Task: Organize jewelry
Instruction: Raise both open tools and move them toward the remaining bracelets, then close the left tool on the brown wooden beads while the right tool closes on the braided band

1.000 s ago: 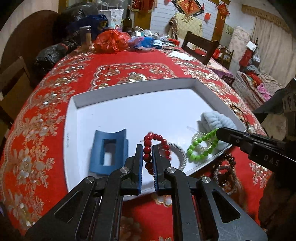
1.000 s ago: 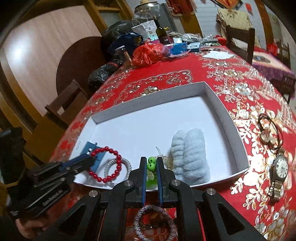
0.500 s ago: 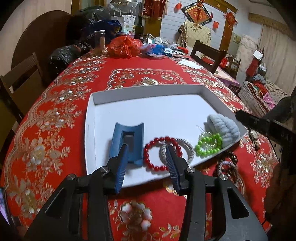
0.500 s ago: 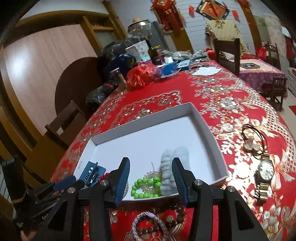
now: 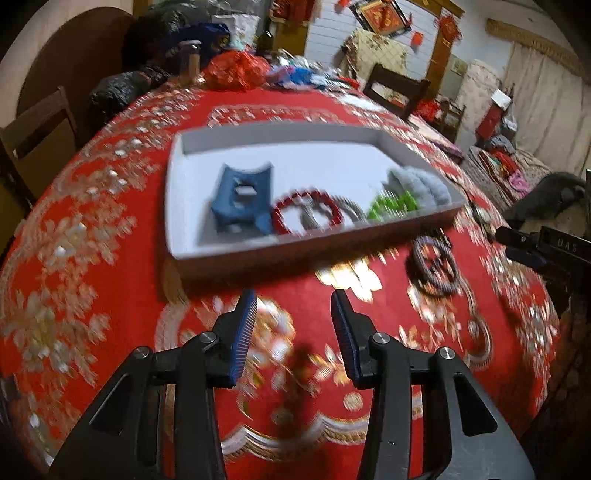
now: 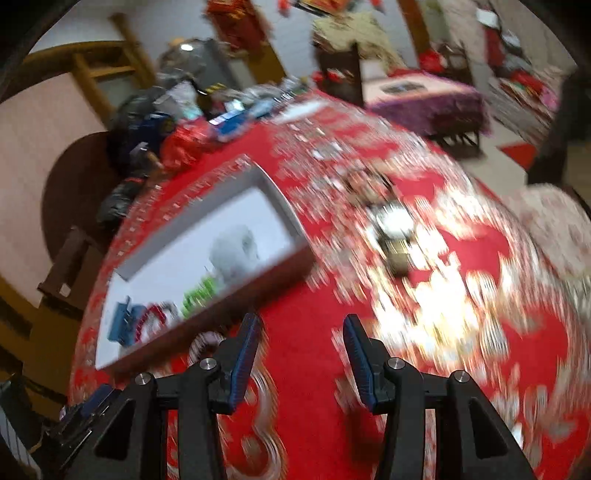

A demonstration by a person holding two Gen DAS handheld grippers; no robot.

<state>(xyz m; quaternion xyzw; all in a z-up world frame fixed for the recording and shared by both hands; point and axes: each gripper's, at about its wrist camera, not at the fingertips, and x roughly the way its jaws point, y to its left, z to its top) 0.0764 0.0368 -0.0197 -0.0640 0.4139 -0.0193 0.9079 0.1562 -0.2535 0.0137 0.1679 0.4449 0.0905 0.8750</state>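
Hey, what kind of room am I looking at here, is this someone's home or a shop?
Most likely a lived-in home, probably a dining room. A big table with a red floral tablecloth has wooden chairs around it, red hanging decorations are on the wall, and bags and bottles clutter the table's far end.

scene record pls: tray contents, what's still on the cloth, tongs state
tray: white tray on red tablecloth
in tray: blue clip, red bead bracelet, silver bangle, green bead bracelet, pale fluffy scrunchie
still on cloth: dark bead bracelet in front of the tray; wristwatch to its right, blurred
left tongs: open, nothing between them, over bare cloth
right tongs: open, nothing between them
image quality: heavy motion blur
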